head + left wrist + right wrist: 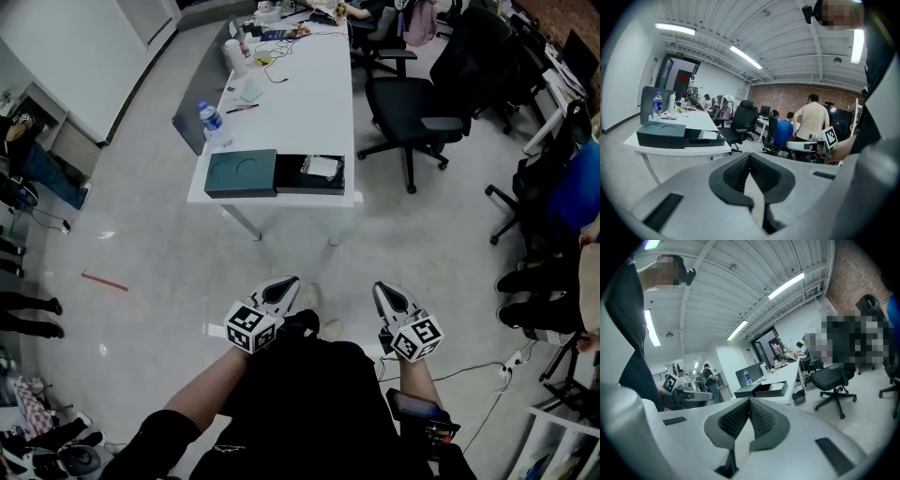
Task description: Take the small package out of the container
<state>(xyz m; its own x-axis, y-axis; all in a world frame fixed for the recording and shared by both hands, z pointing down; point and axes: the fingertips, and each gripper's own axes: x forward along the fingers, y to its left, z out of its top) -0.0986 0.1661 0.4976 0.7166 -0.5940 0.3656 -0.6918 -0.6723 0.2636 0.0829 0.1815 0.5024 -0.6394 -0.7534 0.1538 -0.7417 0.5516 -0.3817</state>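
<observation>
A white table [309, 103] stands ahead, well away from both grippers. At its near edge lies an open black container [309, 175] with a small white package [322, 167] inside, and a dark green box [241, 173] sits beside it on the left. My left gripper [285, 287] and right gripper [383, 293] are held low, close to the person's body, both shut with nothing in them. The left gripper view has its gripper [750, 157] closed, with the container [704, 137] far off to the left. In the right gripper view, the gripper [749, 401] points toward the container [769, 390].
A water bottle [213, 120] and desk clutter sit farther back on the table. A black office chair [412, 103] stands right of it, with more chairs at the right edge. A power strip [514, 361] and cable lie on the floor. People stand around the room.
</observation>
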